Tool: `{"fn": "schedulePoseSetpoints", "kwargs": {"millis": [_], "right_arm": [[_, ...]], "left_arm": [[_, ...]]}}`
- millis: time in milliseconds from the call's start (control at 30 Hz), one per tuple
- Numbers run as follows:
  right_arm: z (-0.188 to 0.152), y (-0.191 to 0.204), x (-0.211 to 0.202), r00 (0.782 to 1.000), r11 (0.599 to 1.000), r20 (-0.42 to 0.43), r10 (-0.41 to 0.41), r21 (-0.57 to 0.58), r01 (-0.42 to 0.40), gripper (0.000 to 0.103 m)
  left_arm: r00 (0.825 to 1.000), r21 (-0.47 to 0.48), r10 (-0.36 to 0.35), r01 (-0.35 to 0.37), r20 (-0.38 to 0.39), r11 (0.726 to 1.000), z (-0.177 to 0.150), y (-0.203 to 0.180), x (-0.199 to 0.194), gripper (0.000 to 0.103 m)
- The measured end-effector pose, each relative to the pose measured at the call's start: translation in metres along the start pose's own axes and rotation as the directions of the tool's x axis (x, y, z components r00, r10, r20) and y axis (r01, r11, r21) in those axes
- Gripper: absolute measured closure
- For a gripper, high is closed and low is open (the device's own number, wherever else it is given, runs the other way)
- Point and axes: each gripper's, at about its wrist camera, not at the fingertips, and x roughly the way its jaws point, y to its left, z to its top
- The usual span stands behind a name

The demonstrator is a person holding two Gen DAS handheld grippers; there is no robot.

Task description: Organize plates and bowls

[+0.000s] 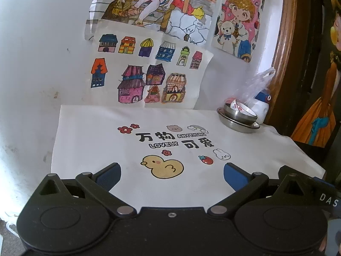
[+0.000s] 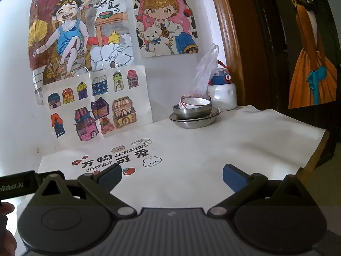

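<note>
Both tools spread wide, gripping nothing: left tool [image 1: 172, 171], right tool [image 2: 172, 173]. Dish stack [image 2: 195, 112] sits at 1 o'clock on table [image 2: 245, 140], nearer the right tool.

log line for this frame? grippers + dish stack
left gripper: open, empty | right gripper: open, empty | steel plates, steel bowl, white bowl: stacked, far corner

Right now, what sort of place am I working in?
Probably a home, a child's corner or dining nook: hand-coloured drawings taped to the wall, a cartoon-print tablecloth, and a child's water bottle behind the stacked steel dishes. Both grippers hover open, empty.
</note>
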Motion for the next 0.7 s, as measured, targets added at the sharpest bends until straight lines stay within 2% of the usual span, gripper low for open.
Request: {"fn": "schedulePoseSetpoints", "kwargs": {"millis": [167,700], "right_arm": [[-0.001,-0.0013,-0.0003,1.0,1.0,-0.007,-0.012,0.002,0.012,0.0],[-0.0008,-0.0033,-0.0026,1.0,1.0,-0.006,-0.017,0.006,0.017,0.0]], "left_arm": [[1.0,-0.025,0.011,-0.011,-0.009,1.0,-0.0011,0.0033,0.0024,0.001],[1.0,0.0,0.031,-0.031,0.0,1.0,-0.0022,0.0042,0.0005,0.001]]}}
